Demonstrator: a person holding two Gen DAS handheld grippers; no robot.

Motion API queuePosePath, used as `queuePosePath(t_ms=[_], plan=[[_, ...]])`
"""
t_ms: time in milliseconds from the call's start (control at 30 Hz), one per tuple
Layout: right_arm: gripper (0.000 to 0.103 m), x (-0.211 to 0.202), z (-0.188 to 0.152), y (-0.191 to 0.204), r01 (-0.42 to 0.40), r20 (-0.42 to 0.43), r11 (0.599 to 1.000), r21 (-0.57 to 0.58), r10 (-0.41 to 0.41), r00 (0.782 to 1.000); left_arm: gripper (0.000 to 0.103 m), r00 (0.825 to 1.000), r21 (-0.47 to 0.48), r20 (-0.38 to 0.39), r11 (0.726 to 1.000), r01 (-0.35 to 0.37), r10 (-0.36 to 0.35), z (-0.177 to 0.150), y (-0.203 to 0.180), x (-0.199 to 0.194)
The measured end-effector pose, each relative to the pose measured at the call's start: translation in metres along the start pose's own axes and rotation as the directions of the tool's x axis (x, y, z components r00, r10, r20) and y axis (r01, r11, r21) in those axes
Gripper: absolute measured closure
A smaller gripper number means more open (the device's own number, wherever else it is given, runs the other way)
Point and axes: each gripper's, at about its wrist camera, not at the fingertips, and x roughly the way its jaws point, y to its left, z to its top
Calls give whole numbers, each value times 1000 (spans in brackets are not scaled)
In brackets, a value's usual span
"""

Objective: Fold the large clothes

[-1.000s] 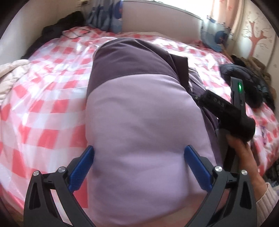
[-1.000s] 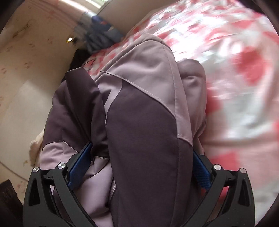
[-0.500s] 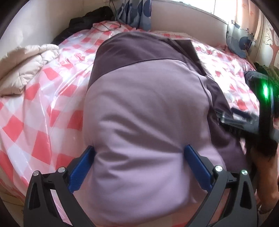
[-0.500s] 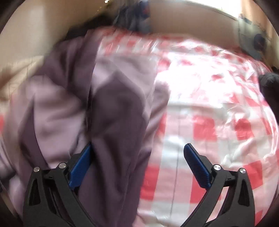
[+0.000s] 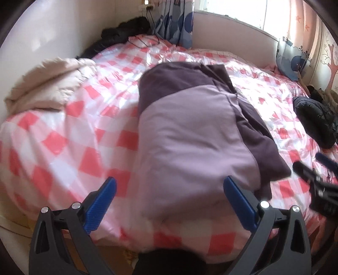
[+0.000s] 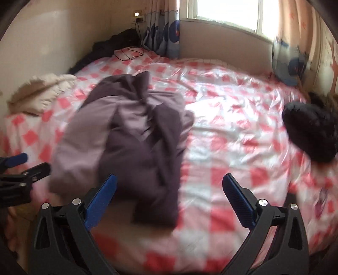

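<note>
A bed covered with a shiny red-and-white checked sheet point(image 5: 63, 135) fills both views. On it lies a folded two-tone jacket point(image 5: 190, 135), pale lilac with dark purple panels, set lengthwise near the middle of the bed and toward the near edge. In the right wrist view the same jacket point(image 6: 131, 135) sits left of centre, with its dark sleeve layers bunched on top.

The left gripper point(image 5: 169, 203) hangs above the near end of the jacket with its blue fingers point(image 5: 101, 203) spread wide and nothing between them; the cloth lies below and apart from both pads. The right gripper point(image 6: 169, 201) also has its jaws wide apart and empty, with the jacket's near right corner below its left finger and bare sheet under the rest. Each gripper shows at the edge of the other's view: the right one at the right edge of the left view, the left one at the left edge of the right view.

Around the jacket, well apart from it, lie a cream quilted coat point(image 5: 46, 86) heaped at the left side of the bed, a black puffy jacket point(image 6: 310, 135) at the right side, and dark clothing point(image 5: 120, 33) piled in the far left corner by the wall. A thin black cable point(image 6: 128, 52) lies on the sheet near that corner. Blue patterned curtains point(image 6: 162, 33) hang beside a bright window point(image 6: 228, 10) behind the bed.
</note>
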Motion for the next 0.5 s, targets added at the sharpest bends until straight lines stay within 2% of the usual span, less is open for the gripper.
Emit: queuePosePath(t_ms=[133, 300, 500], plan=[[6, -18, -12, 15, -14, -16, 1000, 24, 15, 1000, 6, 999, -16, 28, 1000, -19, 20, -7, 0, -22], [6, -26, -12, 29, 34, -14, 999, -8, -35, 999, 6, 997, 7, 59, 999, -47, 47, -13, -5, -41], [6, -27, -13, 26, 45, -23, 999, 0, -45, 999, 6, 997, -7, 62, 999, -44, 45, -20, -2, -49]])
